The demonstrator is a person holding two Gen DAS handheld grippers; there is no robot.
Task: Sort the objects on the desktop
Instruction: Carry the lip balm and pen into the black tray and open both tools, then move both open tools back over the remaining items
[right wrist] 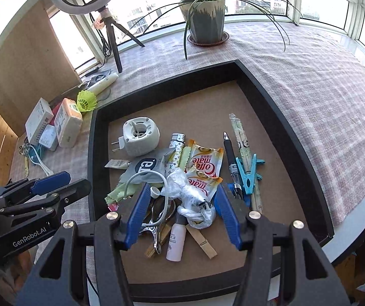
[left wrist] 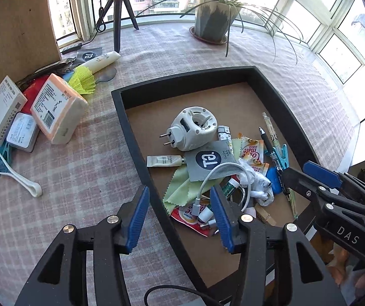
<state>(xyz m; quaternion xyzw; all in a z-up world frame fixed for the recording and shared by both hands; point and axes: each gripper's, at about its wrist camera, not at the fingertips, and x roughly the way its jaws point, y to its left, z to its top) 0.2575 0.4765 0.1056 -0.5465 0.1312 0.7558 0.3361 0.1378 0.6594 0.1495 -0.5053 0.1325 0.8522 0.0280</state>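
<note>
I hold both the left hand-held gripper (left wrist: 180,214) and right hand-held gripper (right wrist: 180,214) spread, empty, above the black tray (right wrist: 279,102), ready to pick from its clutter.

Right hand-held gripper (right wrist: 181,215) at 6 o'clock, jaws apart, nothing pressed between the blue pads (right wrist: 135,216). Beneath lies a crumpled plastic bag (right wrist: 195,199) in the black tray (right wrist: 279,117). White plug adapter (right wrist: 140,136) at 10 o'clock of the pile; pen (right wrist: 231,158) and teal clothespin (right wrist: 247,176) at 3 o'clock. Left hand-held gripper (right wrist: 62,183) at 9 o'clock over the table (right wrist: 310,89).
</note>
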